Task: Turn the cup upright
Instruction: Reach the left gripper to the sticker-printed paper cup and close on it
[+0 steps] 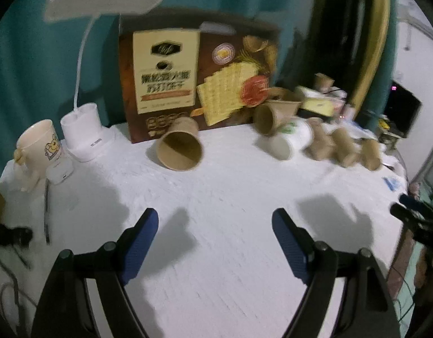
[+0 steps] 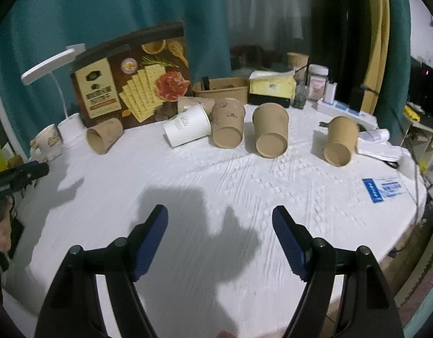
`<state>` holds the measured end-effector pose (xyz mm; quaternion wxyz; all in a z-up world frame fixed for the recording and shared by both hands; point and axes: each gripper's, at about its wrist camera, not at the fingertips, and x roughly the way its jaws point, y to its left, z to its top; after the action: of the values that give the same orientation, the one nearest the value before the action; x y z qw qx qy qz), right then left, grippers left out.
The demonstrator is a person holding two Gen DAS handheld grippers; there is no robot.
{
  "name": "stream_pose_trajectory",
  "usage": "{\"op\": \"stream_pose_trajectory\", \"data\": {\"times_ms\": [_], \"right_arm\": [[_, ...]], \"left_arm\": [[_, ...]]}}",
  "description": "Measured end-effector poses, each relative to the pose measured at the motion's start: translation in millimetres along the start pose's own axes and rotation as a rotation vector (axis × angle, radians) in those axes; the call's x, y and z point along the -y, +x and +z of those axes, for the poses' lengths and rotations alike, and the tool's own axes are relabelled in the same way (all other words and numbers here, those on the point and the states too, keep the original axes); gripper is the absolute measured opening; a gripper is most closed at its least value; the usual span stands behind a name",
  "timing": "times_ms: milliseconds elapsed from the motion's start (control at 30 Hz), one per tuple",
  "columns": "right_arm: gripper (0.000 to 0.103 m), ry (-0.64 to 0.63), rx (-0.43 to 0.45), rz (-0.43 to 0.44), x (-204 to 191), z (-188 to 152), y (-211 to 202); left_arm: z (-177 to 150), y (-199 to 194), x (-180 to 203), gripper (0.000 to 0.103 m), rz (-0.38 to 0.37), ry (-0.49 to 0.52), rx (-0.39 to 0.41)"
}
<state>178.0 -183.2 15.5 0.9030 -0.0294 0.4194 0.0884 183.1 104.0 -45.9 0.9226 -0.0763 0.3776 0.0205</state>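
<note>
Nearest the lens in both wrist views are the black tongs with blue ribbed pads. The left gripper (image 1: pixel 213 219) stands spread apart with only white tablecloth (image 1: pixel 230 202) between its fingers, grasping nothing. The right gripper (image 2: pixel 219 217) is likewise released, its pads parted over bare cloth and its own shadow.

In the left wrist view a brown paper cup (image 1: pixel 179 148) lies on its side at about 12 o'clock from the tongs, just left of centre, its open mouth turned toward the camera and its base against the foot of a cracker box (image 1: pixel 193 73). At 1 o'clock another brown cup (image 1: pixel 268 118) lies tipped, with a white printed cup (image 1: pixel 291 139) just below it and more brown cups on their sides toward 2 o'clock, blurred. At 10 o'clock stand a cartoon mug (image 1: pixel 41 143) and a white desk lamp (image 1: pixel 84 129).

In the right wrist view the cups lie in a row across the far half of the table: the lone brown cup at 10 o'clock beside the box, the white cup at 11, a flower-printed brown cup (image 2: pixel 227 125) touching it at 12, a plain brown cup (image 2: pixel 270 131) beside that, and another (image 2: pixel 340 145) apart at 1 o'clock. All lie on their sides. The other gripper's tip shows at 9 o'clock.
</note>
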Motion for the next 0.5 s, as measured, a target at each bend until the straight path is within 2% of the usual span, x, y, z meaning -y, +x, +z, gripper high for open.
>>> {"op": "stream_pose_trajectory", "data": {"times_ms": [133, 200, 433, 500], "right_arm": [[0.074, 0.027, -0.050, 0.011, 9.9, 14.9, 33.5], [0.074, 0.052, -0.082, 0.010, 15.9, 18.3, 50.0], [0.074, 0.095, -0.135, 0.009, 34.5, 19.9, 79.2], [0.074, 0.103, -0.139, -0.002, 40.0, 20.3, 84.5]], "left_arm": [[41.5, 48.7, -19.3, 0.083, 0.051, 0.016, -0.009], [56.9, 73.8, -27.4, 0.083, 0.068, 0.002, -0.046], [95.9, 153.1, -43.0, 0.083, 0.028, -0.031, -0.162], [100.0, 163.3, -39.7, 0.083, 0.041, 0.007, -0.158]]}}
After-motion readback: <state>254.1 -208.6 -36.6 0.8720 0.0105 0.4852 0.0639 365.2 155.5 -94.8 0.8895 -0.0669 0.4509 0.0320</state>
